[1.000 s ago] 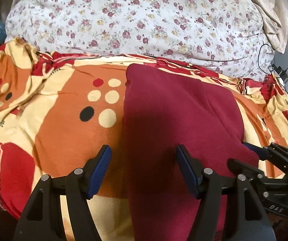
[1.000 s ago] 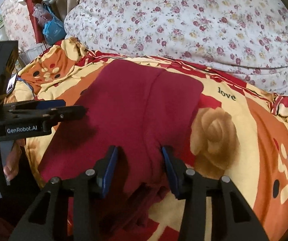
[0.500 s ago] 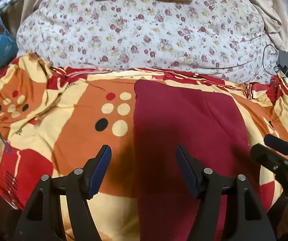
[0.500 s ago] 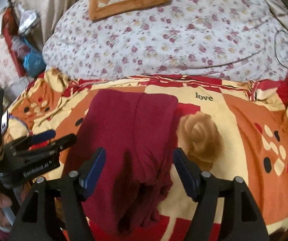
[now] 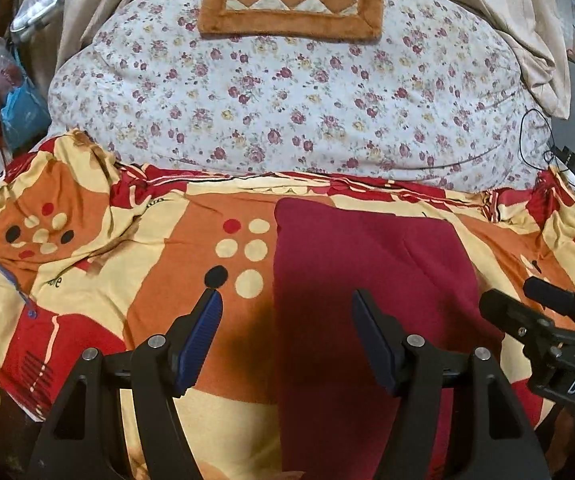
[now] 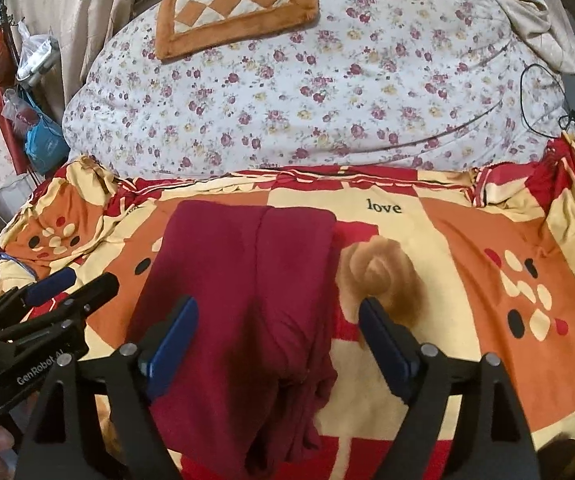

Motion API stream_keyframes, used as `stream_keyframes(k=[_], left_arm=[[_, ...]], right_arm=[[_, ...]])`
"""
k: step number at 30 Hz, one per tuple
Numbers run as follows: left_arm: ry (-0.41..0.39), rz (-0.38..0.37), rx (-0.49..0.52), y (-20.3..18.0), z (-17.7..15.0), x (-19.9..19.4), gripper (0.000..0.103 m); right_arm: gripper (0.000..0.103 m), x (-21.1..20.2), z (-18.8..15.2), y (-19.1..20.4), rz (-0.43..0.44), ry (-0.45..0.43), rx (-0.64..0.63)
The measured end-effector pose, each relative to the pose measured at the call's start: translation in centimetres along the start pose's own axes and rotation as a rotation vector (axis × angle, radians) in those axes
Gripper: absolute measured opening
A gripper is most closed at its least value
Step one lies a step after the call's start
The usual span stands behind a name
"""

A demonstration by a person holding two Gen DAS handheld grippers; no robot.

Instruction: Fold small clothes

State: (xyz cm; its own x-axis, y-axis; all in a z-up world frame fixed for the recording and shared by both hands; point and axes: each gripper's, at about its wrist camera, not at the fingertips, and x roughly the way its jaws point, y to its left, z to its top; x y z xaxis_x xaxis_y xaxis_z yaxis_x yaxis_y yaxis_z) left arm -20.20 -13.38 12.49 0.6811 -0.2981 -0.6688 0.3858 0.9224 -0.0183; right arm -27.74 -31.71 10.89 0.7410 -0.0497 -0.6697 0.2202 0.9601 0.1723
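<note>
Garment: a dark red garment (image 6: pixel 243 280) lies lengthwise on the patterned bedspread (image 6: pixel 467 280), folded into a long strip with one lengthwise crease; its near end is bunched and hangs toward the bed's front edge.
Right claw (image 6: pixel 275 344): jaws have just been opening and now stand wide apart over the near part of the strip, pads clear of the cloth.
Left claw (image 5: pixel 285 340): jaws apart, empty, straddling the strip's left edge.
Risk, near end: the rumpled end could spoil the next fold; a pinch there may catch only the top layer and drag the strip open.
Risk, surface: the bedspread is soft and creased, so a claw may nip it along with the garment.
Hedge: I cannot tell how many layers lie under the bunching.
Room: a floral quilt (image 5: pixel 287 112) is heaped behind, with a checked orange cushion (image 5: pixel 291 0) on top, curtains, a blue bag (image 6: pixel 45 144) at left and cables (image 5: pixel 559 152) at right.
</note>
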Motion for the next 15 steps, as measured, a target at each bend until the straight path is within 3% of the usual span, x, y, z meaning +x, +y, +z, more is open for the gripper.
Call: stream_keyframes(k=[15], left_arm=[[-0.011,0.021,-0.005,0.27,-0.09,0.16,0.057]], right_arm=[[0.086,0.83,-0.30,0.56,0.009,0.027,-0.017]])
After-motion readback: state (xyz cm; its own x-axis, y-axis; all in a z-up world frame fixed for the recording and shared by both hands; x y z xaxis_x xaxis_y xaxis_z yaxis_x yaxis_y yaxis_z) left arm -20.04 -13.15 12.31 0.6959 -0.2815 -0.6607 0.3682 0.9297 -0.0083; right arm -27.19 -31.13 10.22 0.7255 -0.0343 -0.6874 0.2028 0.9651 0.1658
